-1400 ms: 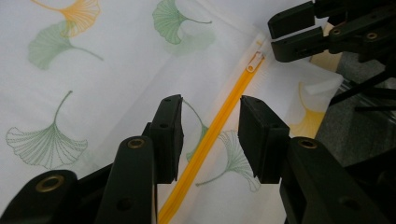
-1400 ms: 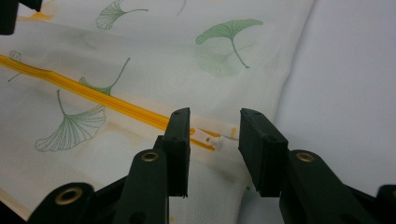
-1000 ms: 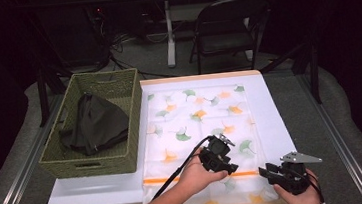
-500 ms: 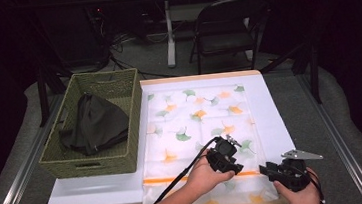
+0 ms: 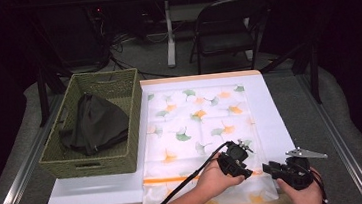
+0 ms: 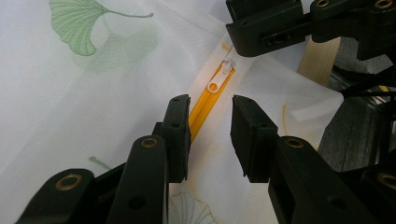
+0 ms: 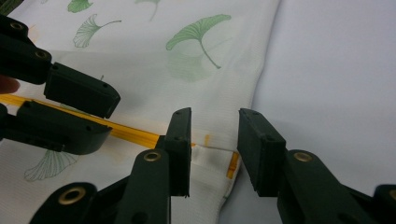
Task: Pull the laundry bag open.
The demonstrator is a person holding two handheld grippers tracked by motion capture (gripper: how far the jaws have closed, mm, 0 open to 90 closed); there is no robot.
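Bag: my bag (image 5: 199, 130) lies flat on the table (image 5: 92, 191), its zipper end at the near edge, toward the near right corner.
Zipper: the orange zipper (image 6: 205, 105) runs along the bag's near end; in my left gripper view it passes up between my two jaws, nearer the left one.
Pull: the white pull (image 6: 218, 79) lies on the zipper just ahead of my left jaws, near the tip of my right gripper.
Left gripper: my left gripper (image 6: 210, 135) hangs low over the zipper, jaws apart and just been closing, the zipper in the gap but no pad pressing on it that I can see.
Right gripper: my right gripper (image 7: 214, 149) sits at the bag's right edge, jaws apart and just been closing; the zipper's end and a white fabric tab lie between them, not pinched.
Materials: the bag is thin, white, half-sheer woven cloth printed with green and orange ginkgo leaves; the table has a smooth pale sheet over a wood edge.
Around: a woven green basket (image 5: 119, 163) stands on the table's left side, just beside the bag, with a dark cloth (image 5: 93, 123) heaped in it.
In the way: each gripper's tips crowd the other's at the zipper end.
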